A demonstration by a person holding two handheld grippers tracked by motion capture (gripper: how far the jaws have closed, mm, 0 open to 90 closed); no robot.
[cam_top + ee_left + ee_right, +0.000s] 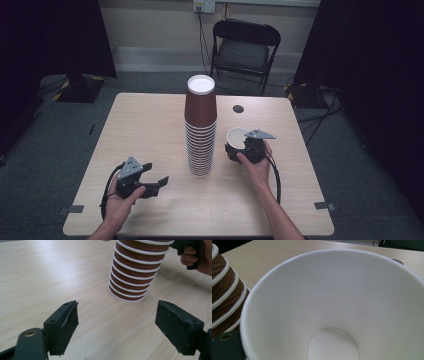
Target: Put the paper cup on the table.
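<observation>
A tall stack of upside-down brown paper cups (pixel 200 125) with white rims stands in the middle of the wooden table (pixel 145 125). My left gripper (pixel 157 182) rests near the front left, open, its jaws wide apart and empty; in the left gripper view (pixel 117 322) it points at the base of the stack (pixel 136 270). My right gripper (pixel 240 147) is to the right of the stack, shut on a single paper cup (pixel 236 136). The cup's white inside (pixel 332 305) faces the right gripper's camera and hides the jaws. The stack's rims (pixel 224 297) show at that view's left.
A small dark round disc (pixel 238 108) lies on the table behind the held cup. A black folding chair (pixel 245 47) stands beyond the far edge. Tape marks (pixel 325 205) sit near the front corners. The hand on the right gripper (pixel 192 255) shows past the stack.
</observation>
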